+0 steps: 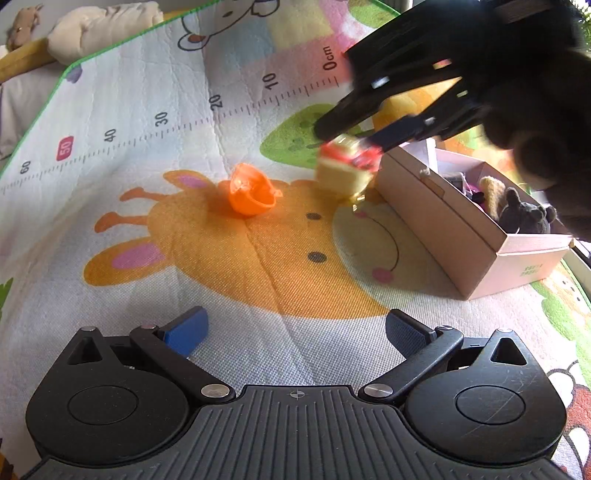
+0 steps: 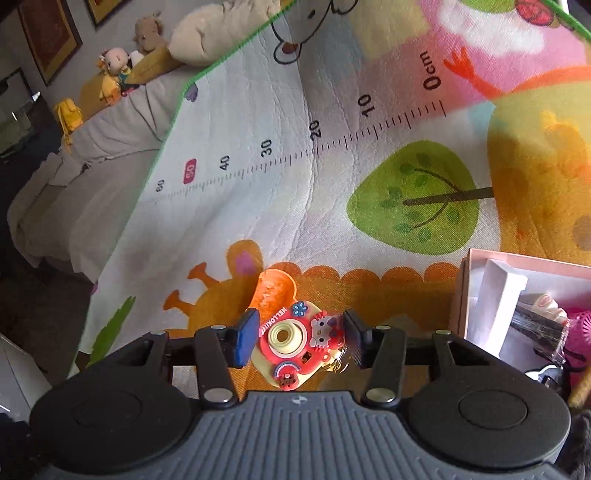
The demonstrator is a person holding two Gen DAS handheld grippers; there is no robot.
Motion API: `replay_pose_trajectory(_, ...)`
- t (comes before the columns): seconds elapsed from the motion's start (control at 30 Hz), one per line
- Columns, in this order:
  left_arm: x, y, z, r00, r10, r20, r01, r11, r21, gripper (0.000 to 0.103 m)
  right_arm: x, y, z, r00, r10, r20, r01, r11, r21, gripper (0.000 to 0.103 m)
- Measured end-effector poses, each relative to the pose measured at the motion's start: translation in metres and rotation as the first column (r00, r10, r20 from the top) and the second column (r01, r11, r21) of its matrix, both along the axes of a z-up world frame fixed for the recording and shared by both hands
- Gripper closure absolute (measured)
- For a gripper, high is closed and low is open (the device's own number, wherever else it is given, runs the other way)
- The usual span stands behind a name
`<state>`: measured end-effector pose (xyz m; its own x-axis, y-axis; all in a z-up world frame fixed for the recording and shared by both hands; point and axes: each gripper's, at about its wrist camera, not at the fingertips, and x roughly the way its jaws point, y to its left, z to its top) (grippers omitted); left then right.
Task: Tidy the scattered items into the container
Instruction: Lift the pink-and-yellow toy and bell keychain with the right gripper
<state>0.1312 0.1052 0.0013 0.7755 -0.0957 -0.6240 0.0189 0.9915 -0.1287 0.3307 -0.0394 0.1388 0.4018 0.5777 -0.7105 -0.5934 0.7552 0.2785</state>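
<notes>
My right gripper is shut on a red and yellow toy camera with a kitten face, held above the mat. The left wrist view shows that gripper holding the toy camera just left of the pink cardboard box. An orange plastic half-shell lies on the play mat; it also shows under the camera in the right wrist view. My left gripper is open and empty, low over the mat. The box holds several small items.
A grey plush mouse and other toys lie in the box. The mat has a printed ruler and a green edge. Beyond it are a beige cushion and stuffed toys on grey bedding.
</notes>
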Motion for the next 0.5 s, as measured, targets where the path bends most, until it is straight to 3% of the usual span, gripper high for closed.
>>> replay_pose_trajectory(0.27,0.001,-0.004,0.001,1.0,0.006,-0.005,-0.005,1.0,0.027,0.0,-0.082,-0.09,0.039,0.999,0.004,0.047,-0.011,0.985,0.17,0.054)
replay_pose_trajectory(0.37,0.002,-0.007,0.002,1.0,0.007,-0.01,-0.007,0.999,0.046,0.0,-0.108,-0.129,0.036,0.999,-0.036,0.026,0.03,0.981,0.191,0.054)
replay_pose_trajectory(0.5,0.002,-0.009,0.002,1.0,0.013,-0.013,-0.012,0.998,0.061,0.0,-0.134,-0.172,0.014,0.993,-0.122,-0.01,0.122,0.982,0.146,0.054)
